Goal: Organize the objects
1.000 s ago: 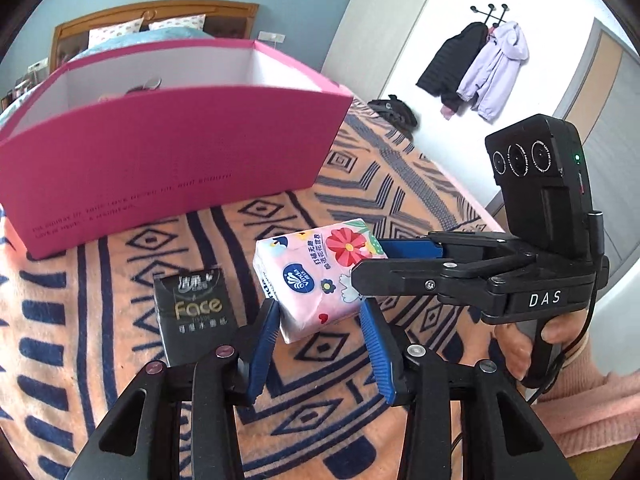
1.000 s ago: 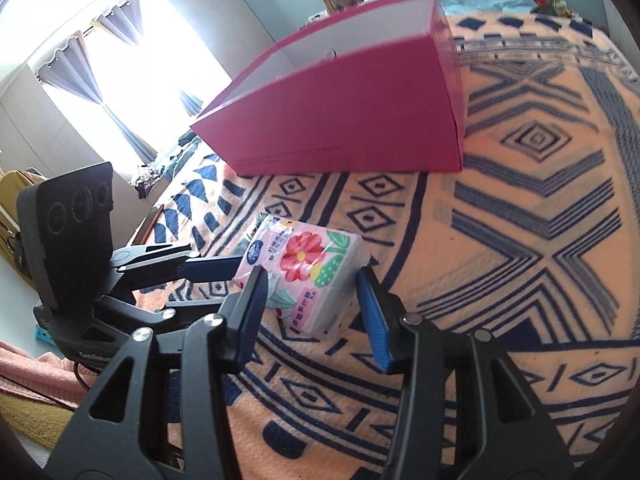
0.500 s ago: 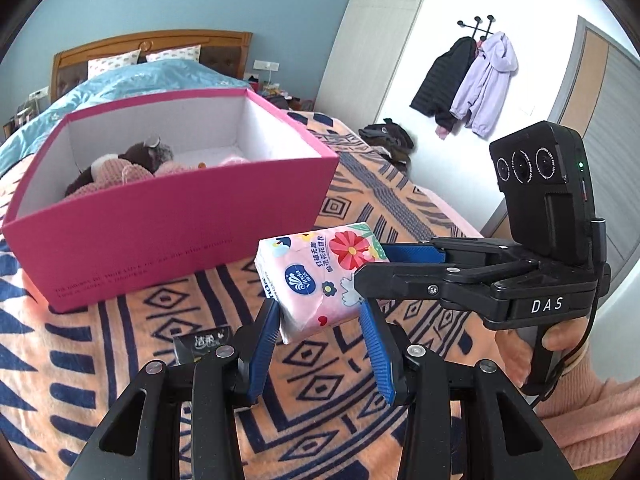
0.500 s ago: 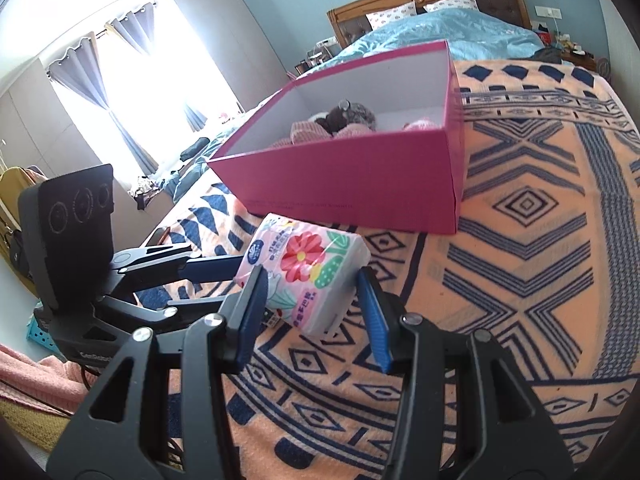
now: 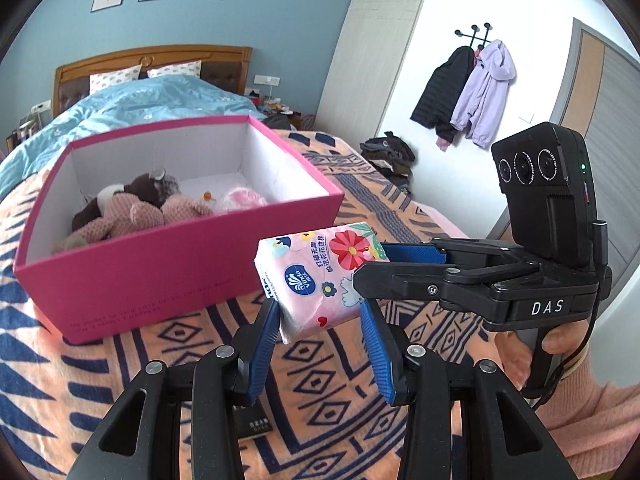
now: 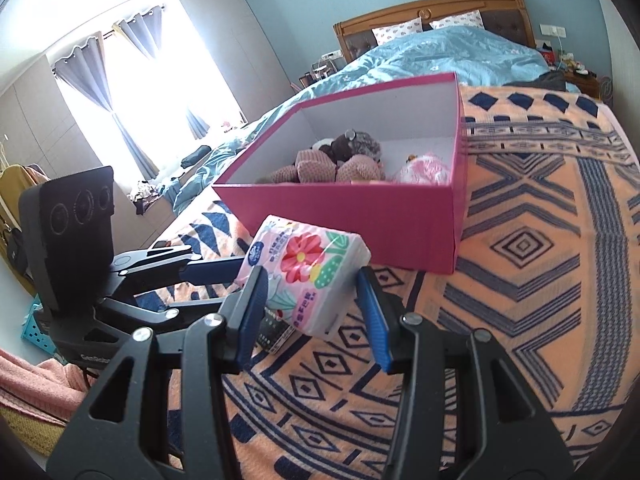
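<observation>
Both hand-held grippers are pinching the pink floral plastic-wrapped tissue pack [image 5: 320, 276] in mid-air: left hand-held gripper [image 5: 320, 326] partly closed across its width, right hand-held gripper [image 6: 310, 300] crossing it. Open pink cardboard box [image 5: 192, 276] is lying straight ahead, just beyond the pack, above the bed.

tissue pack [image 5: 320, 280]: shiny crinkly plastic wrap | pink box [image 5: 168, 264]: matt cardboard, white inside | blanket [image 6: 540, 280]: fuzzy woven cloth | teddy [image 5: 132, 208]: knit plush | headboard [image 5: 160, 56]: glossy wood
</observation>
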### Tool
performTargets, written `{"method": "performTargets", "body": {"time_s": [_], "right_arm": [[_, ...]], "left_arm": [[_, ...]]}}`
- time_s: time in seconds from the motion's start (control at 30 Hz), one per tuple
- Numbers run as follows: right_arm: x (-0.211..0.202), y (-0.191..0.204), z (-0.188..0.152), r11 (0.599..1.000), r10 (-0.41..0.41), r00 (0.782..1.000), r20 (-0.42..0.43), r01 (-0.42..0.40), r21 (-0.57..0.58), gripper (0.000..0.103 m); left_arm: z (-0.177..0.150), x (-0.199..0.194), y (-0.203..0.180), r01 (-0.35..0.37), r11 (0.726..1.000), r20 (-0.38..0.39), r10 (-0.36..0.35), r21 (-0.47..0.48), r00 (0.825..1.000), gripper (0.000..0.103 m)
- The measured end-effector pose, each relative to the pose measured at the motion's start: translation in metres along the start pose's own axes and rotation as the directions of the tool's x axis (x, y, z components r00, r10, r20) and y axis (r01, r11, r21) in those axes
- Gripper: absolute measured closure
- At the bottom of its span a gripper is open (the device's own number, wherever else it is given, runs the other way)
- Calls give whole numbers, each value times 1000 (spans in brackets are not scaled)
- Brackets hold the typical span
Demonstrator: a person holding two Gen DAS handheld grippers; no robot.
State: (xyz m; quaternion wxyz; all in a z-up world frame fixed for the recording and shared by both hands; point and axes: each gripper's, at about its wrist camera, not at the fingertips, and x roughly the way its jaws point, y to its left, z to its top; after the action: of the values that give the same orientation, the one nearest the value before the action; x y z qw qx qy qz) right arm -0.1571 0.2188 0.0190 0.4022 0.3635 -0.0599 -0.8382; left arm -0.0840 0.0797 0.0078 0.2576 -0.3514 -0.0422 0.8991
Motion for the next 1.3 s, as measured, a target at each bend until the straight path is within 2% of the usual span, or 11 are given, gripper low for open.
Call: {"method": "performTargets", "body": {"time_s": [0.53, 1.3], "right_arm": [[-7, -7, 32, 1000, -14, 998, 56, 15, -17, 54], [4, -29, 65, 1000, -11, 998, 68, 10, 23, 54]], "left_arm": [[35, 5, 1, -19, 999, 44, 17, 37, 999, 61], [67, 21, 10, -49, 998, 51, 47, 47, 998, 61]]}}
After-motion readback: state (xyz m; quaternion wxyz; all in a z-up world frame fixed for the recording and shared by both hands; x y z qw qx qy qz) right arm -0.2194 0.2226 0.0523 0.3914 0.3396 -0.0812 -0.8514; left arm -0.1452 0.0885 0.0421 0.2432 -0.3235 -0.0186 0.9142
